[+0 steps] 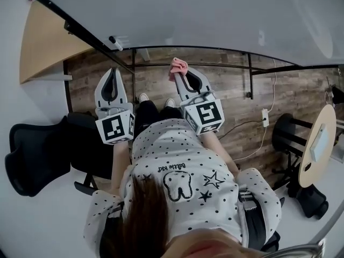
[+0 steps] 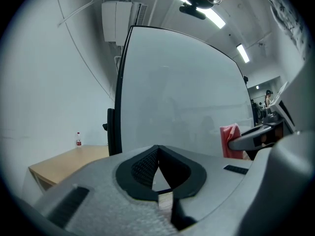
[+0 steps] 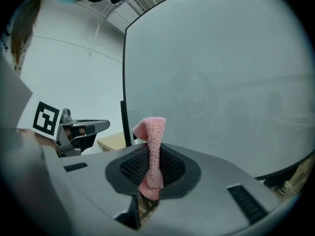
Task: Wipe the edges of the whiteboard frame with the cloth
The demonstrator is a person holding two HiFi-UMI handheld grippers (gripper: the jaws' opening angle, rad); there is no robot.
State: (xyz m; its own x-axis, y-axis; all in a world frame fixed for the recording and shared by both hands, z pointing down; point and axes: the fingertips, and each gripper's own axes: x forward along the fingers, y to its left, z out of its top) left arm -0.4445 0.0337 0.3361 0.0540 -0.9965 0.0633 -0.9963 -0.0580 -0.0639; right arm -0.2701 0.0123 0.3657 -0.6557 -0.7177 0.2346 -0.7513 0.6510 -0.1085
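Note:
The whiteboard (image 1: pixel 204 15) fills the top of the head view, and its black frame (image 1: pixel 86 34) slants down from the upper left. A pink cloth (image 1: pixel 179 66) sticks out of my right gripper (image 1: pixel 181 75), which is shut on it just below the board's lower edge. In the right gripper view the cloth (image 3: pixel 153 146) stands upright between the jaws in front of the board (image 3: pixel 221 82), near the frame's vertical edge (image 3: pixel 124 82). My left gripper (image 1: pixel 113 73) is shut on nothing, apart from the board. Its own view faces the frame's left edge (image 2: pixel 122 92), with the cloth (image 2: pixel 229 139) off to the right.
A wooden table (image 1: pixel 45 39) stands at the far left, with a small bottle (image 2: pixel 78 139) on it. A black chair (image 1: pixel 32 155) is at my left. A round table (image 1: pixel 317 144) and cables are at the right. The board's stand legs (image 1: pixel 250 79) cross the wood floor.

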